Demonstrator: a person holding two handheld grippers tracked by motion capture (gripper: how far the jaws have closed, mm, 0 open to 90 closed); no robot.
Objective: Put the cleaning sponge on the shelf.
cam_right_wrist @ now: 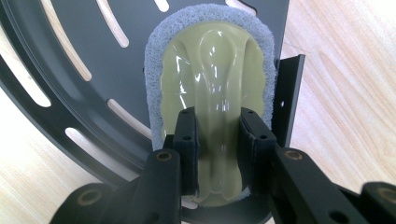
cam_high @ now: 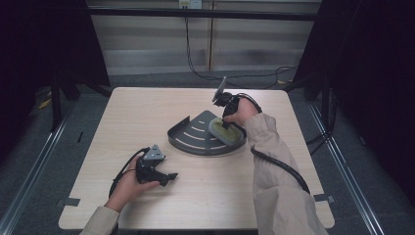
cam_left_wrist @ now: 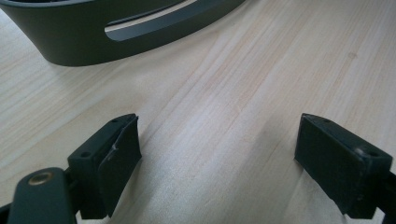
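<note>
On tray (cam_right_wrist: 70,28), right claw (cam_right_wrist: 218,140) gripping scrubber (cam_right_wrist: 210,60).

Beige sleeves (cam_high: 266,161); black tongs (cam_high: 155,172) with brass-ringed screws, grey three-cornered plate (cam_high: 153,154), trailing black cable (cam_high: 281,166).

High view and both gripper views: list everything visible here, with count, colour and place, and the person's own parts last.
Table: one, light wood, centre of the high view.
Corner shelf tray: one, dark grey, slotted, on the table right of centre.
Scrub pad: one, olive-green grip ridge on a grey scouring base, lying in the tray.
Cables: black, on the floor behind the table.
Left gripper: black, open over bare table, near the front left.
Right gripper: black, shut on the pad's ridge.
Sleeves: two, beige.
</note>
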